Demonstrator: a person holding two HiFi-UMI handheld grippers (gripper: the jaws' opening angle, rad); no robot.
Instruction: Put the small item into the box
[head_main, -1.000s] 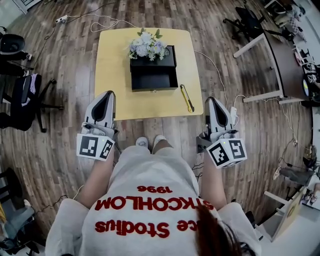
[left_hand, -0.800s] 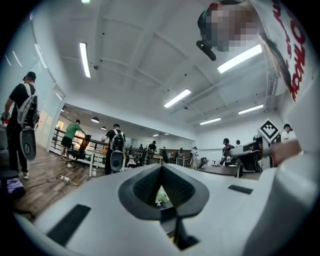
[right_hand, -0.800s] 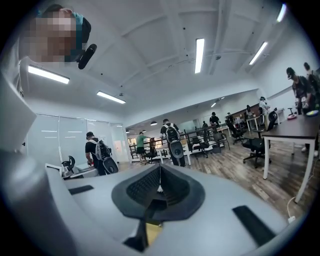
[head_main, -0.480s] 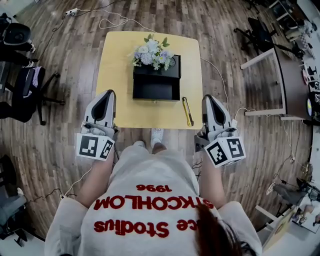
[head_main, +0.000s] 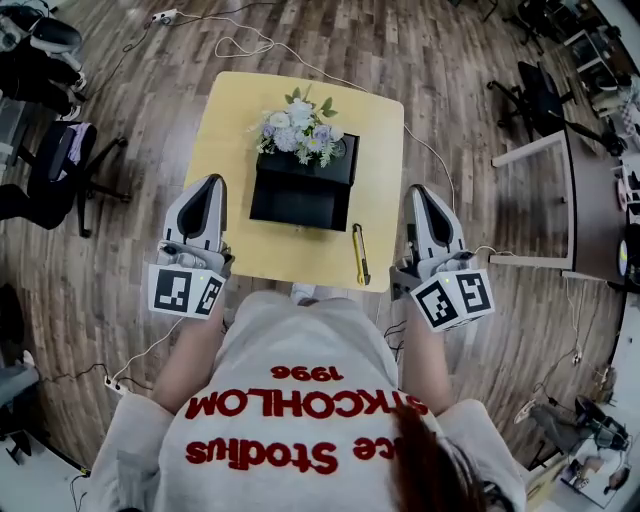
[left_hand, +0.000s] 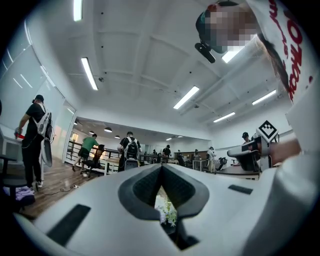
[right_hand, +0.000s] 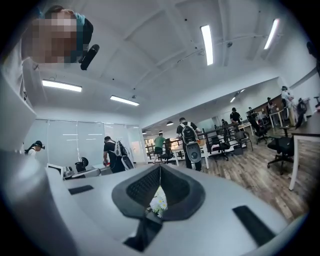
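Both grippers are held at the near corners of the worktop (head_main: 230, 160). The left gripper (head_main: 211, 183) and right gripper (head_main: 416, 191) each have their fingers pressed together, with nothing between them. The item (head_main: 358, 254), slim and yellow-and-black, lies on the worktop just right of the box (head_main: 300, 197), close to the front edge. We judge the right gripper better placed: we would spread its fingers first, descend across the item's narrow width, and grip it mid-length. The box's compartment opens upward, and the flowers (head_main: 300, 130) crowd its far side. Bare worktop lies right of the item, but the edge is near, so we would avoid nudging it outward.
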